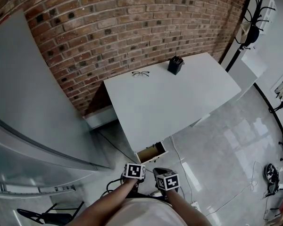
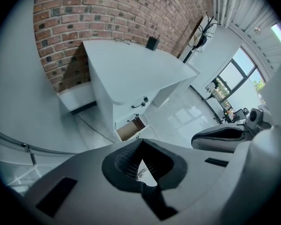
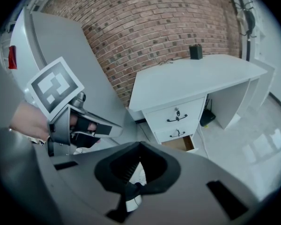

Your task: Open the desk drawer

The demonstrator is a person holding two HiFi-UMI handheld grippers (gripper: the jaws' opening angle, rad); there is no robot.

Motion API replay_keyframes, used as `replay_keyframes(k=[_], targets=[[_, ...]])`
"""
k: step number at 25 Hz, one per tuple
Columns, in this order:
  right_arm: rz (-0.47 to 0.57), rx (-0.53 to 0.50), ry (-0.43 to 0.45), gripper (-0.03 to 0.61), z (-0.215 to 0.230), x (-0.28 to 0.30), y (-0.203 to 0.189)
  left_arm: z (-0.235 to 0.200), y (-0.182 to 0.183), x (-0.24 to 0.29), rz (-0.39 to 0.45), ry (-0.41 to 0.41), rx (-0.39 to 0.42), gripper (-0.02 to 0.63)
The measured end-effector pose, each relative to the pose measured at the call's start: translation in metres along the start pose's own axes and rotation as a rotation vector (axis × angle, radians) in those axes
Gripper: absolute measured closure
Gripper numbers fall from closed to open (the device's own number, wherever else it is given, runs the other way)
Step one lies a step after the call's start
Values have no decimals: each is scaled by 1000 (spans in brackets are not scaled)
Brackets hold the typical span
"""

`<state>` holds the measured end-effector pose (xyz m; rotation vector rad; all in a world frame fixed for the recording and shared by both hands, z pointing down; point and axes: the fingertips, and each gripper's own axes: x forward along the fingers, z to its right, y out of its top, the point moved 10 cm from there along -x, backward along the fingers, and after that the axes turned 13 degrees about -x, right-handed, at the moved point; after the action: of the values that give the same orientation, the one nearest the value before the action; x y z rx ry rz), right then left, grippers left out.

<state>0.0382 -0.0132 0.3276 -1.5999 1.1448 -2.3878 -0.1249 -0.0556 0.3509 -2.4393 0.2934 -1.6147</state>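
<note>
A white desk (image 1: 179, 98) stands against a brick wall. Its drawer stack faces me, and the bottom drawer (image 1: 151, 153) is pulled out, showing a brown inside. That open drawer (image 3: 180, 143) sits under two closed drawers with dark handles (image 3: 177, 119), and the left gripper view also catches the open drawer (image 2: 130, 129). My left gripper (image 1: 133, 172) and right gripper (image 1: 167, 181) hang close to my body, well short of the desk. The left gripper (image 2: 143, 171) is shut and empty. The right gripper (image 3: 133, 182) also looks shut with nothing in it.
On the desk lie a pair of glasses (image 1: 140, 73) and a black holder (image 1: 175, 65). A large grey panel (image 1: 28, 102) leans at the left. A coat rack (image 1: 252, 18) stands at the far right. Cables (image 1: 179, 157) run over the glossy floor, and a black box (image 3: 207, 117) sits under the desk.
</note>
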Motion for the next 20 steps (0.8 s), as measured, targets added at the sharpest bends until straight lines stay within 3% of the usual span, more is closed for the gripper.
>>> replay_keyframes(k=[20], targets=[[-21, -10, 14, 561, -9, 8, 1, -11, -3, -2, -13, 11, -5, 609]])
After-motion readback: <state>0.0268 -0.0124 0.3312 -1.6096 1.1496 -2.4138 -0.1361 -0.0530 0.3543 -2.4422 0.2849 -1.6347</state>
